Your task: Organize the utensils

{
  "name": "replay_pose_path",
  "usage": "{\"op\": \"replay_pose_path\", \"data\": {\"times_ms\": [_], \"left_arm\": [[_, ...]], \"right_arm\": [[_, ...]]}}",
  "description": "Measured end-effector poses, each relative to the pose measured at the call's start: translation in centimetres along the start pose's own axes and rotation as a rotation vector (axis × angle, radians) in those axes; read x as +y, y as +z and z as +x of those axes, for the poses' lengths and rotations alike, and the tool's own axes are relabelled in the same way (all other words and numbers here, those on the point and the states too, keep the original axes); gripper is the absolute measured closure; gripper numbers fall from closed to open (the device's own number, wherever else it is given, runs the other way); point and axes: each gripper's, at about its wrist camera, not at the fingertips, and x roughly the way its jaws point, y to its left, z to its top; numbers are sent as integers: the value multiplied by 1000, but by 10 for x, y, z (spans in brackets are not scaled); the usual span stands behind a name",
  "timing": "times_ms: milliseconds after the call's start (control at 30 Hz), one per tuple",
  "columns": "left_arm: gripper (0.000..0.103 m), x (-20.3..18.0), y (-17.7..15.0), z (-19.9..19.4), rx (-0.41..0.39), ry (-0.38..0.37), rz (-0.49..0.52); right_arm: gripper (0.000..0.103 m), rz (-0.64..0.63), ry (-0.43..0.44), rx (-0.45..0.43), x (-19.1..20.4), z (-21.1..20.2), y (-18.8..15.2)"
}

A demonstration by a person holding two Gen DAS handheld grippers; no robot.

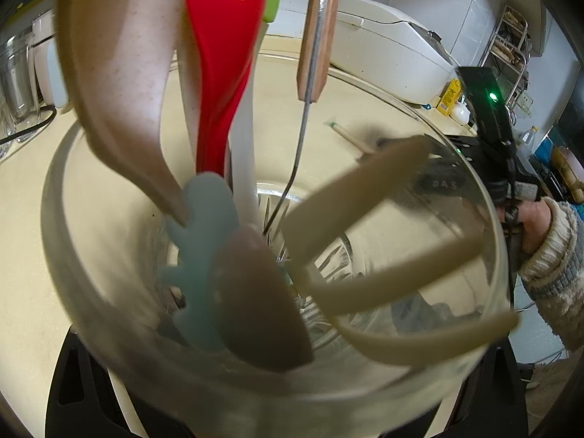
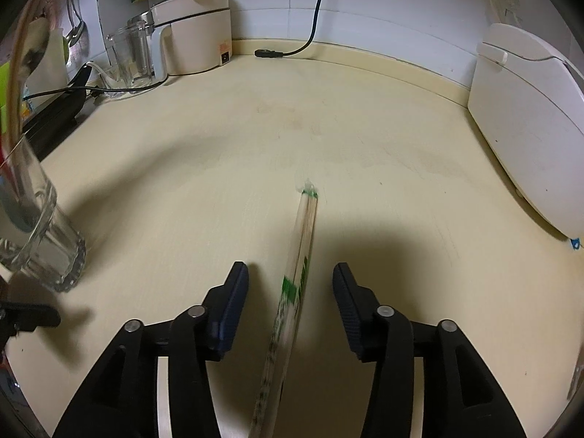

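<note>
A glass jar (image 1: 485,255) fills the left wrist view, clamped between the wide-set fingers of the left gripper (image 1: 284,416) at the bottom edge and holding a red spoon (image 1: 219,65), a blue spatula (image 1: 204,255) and other utensils. In the right wrist view, the right gripper (image 2: 290,303) stands open at bottom centre, a wrapped pair of chopsticks (image 2: 292,292) lying loose between its pads on the cream counter (image 2: 328,127). A white cooker (image 2: 529,127) sits at right.
</note>
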Motion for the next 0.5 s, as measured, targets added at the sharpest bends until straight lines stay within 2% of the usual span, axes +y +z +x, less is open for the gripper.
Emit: {"op": "replay_pose_path", "data": {"times_ms": [500], "left_arm": [[6, 1, 0, -1, 0, -2, -1]], "right_arm": [[51, -3, -7, -2, -2, 29, 34]]}}
